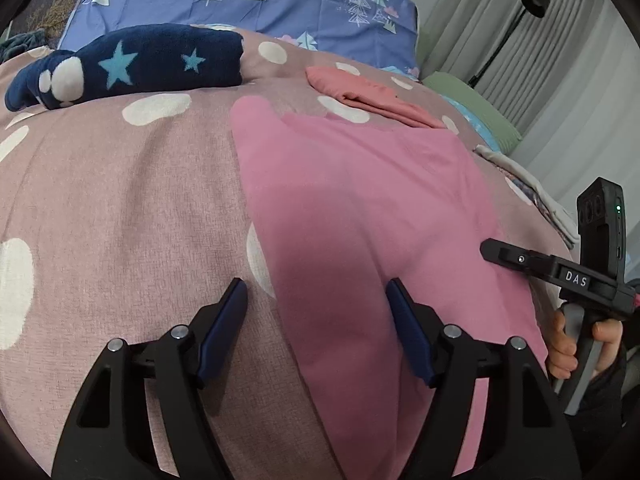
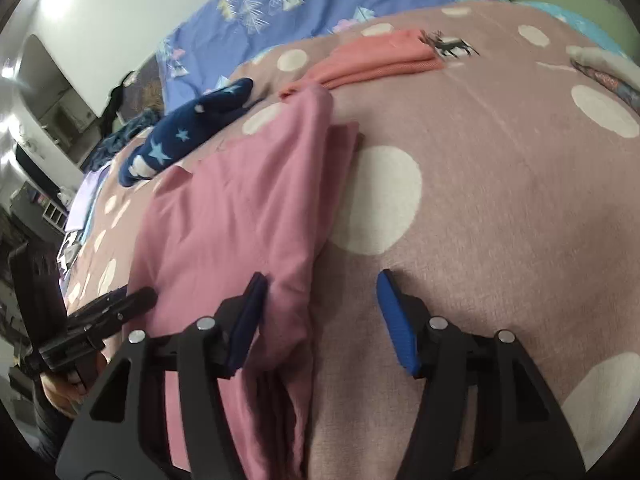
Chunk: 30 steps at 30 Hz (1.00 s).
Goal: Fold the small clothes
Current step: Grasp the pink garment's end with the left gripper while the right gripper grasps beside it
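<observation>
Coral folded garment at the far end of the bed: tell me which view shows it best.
The right wrist view: the coral folded garment lies unobstructed, its stacked layers and whole length visible. The left wrist view shows it smaller, its near edge meeting the pink garment.

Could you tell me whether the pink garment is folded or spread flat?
Folded: the pink garment shows stacked layered edges along its right side.

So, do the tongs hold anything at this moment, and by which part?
Nothing is held. The left tongs and the right tongs both stand open above the pink garment, and their pads do not press on it.
</observation>
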Available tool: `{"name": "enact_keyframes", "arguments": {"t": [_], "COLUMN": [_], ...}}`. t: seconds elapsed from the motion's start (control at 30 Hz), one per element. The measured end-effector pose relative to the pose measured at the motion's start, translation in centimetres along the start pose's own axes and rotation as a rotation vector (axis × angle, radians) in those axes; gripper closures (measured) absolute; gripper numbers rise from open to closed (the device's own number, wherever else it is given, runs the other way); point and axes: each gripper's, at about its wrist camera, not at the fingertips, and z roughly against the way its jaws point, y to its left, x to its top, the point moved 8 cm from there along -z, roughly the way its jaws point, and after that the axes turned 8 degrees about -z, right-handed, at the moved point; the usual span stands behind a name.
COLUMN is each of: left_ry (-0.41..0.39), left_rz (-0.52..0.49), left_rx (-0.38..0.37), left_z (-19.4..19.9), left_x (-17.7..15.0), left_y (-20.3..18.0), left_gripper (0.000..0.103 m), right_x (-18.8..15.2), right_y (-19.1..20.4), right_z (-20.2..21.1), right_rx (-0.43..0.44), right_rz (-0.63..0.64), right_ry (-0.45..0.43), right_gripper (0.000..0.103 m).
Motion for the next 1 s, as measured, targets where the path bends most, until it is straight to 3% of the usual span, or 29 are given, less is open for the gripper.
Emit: {"name": "enact_keyframes", "arguments": {"t": [0.17, 0.27, 0.37, 0.53, 0.73, 1.0], "left_ry": [-0.002, -0.004, 0.013, 0.006, -0.01, -0.024], "left_rz": [-0.015, -0.052, -0.059, 0.003, 0.046, 0.053], "left_rx": [-0.002, -0.018, -0.002, -0.079, -0.14, -0.168], "left_z": [0.1, -0.2, -1.0, -1.6, -2.4, -1.6], "left_x": [0.3, 1.2, 1.7, 1.9, 2.6, 2.0], "left_y": [-0.5, -1.4, -1.3, -0.3, 0.1, 0.1], "left_gripper": [0.03, 0.03, 0.03, 0.03, 0.03, 0.03], "right_x": [0.0, 0.7, 1.7, 2.4, 2.1, 0.8], "right_y": [1.6, 1.9, 1.4, 1.0, 1.4, 1.3], "right_z": [0.9, -0.2, -1.3, -2.0, -2.0, -0.9], "right_rx": [0.107, 0.053, 0.092, 0.175, 0.165, 0.167], "right_rz": [-0.009, 0.008, -0.042, -0.076, -0.034, -0.017], "right_ry": [0.018, 0.042, 0.07, 0.081, 0.058, 0.074], "right_gripper": [0.047, 0.047, 0.046, 0.046, 0.046, 0.05]}}
